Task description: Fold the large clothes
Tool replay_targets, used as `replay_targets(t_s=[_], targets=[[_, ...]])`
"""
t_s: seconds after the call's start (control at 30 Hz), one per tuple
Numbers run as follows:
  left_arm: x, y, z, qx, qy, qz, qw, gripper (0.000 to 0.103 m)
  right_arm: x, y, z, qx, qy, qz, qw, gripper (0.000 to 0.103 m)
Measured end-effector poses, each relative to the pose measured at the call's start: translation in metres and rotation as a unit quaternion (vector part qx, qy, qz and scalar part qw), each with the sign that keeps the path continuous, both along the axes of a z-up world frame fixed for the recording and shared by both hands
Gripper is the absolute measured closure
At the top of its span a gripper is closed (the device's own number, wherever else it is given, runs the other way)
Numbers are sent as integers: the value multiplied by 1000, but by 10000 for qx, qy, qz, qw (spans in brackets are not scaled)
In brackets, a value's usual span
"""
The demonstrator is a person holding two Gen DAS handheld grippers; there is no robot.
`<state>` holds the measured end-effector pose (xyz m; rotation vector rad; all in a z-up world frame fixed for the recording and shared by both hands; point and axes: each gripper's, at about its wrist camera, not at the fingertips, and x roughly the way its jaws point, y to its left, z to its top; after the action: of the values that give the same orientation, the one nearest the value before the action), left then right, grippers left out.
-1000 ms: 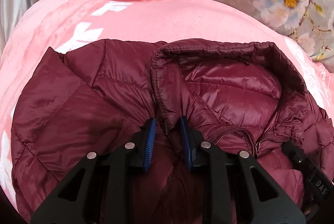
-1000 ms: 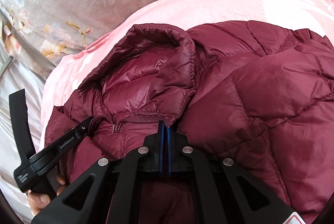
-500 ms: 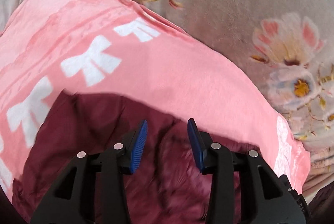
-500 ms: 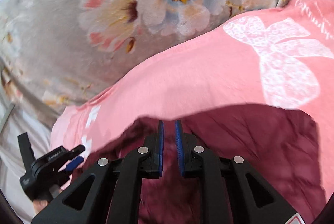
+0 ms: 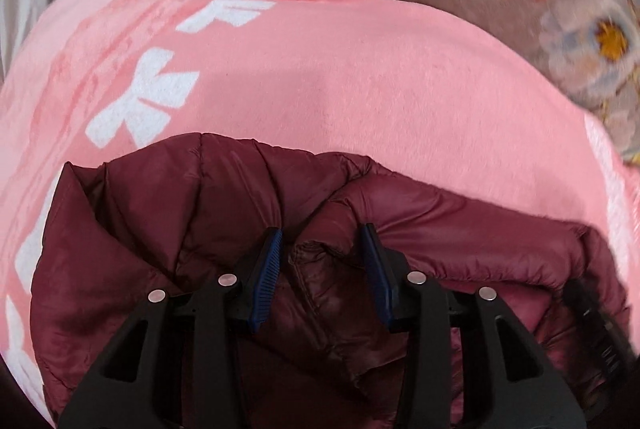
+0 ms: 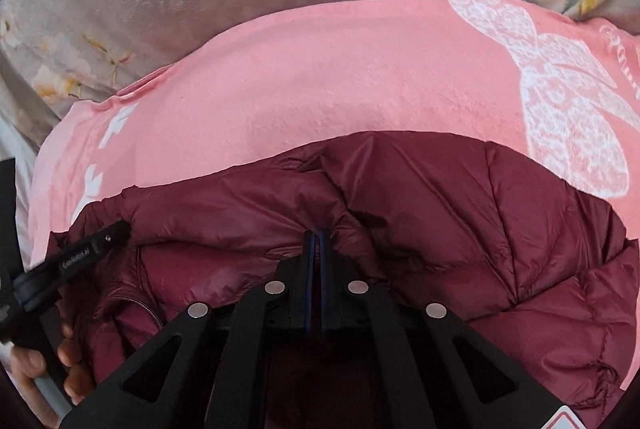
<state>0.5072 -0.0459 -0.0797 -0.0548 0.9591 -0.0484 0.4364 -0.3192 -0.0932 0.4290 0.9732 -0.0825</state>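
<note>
Maroon jacket on pink blanket (floral bedspread beneath).

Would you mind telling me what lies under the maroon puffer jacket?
The maroon puffer jacket rests on a pink blanket with white bows, which lies over a grey floral bedcover. What the jacket's own bulk covers cannot be seen.

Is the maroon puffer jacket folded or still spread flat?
Folded, at least partly: the jacket lies bunched in a compact, layered bundle on the pink blanket, its hood no longer showing.
</note>
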Motion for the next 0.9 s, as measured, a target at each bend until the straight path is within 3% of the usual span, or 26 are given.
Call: replay_targets(t_s=[0.1,0.3,0.9], targets=[[-7,-1,-4,102,-219,-59,9997,63,-3,1,-5,-78,-54,-5,10000,103],[-12,9,-9,-210,-397,-34,9990,63,-2,7,-5,-340,-83,-11,9994,103],[-9,-8,-10,394,-427,-80,9983,51,1,8,-3,-465,-78,-59,9989,103]])
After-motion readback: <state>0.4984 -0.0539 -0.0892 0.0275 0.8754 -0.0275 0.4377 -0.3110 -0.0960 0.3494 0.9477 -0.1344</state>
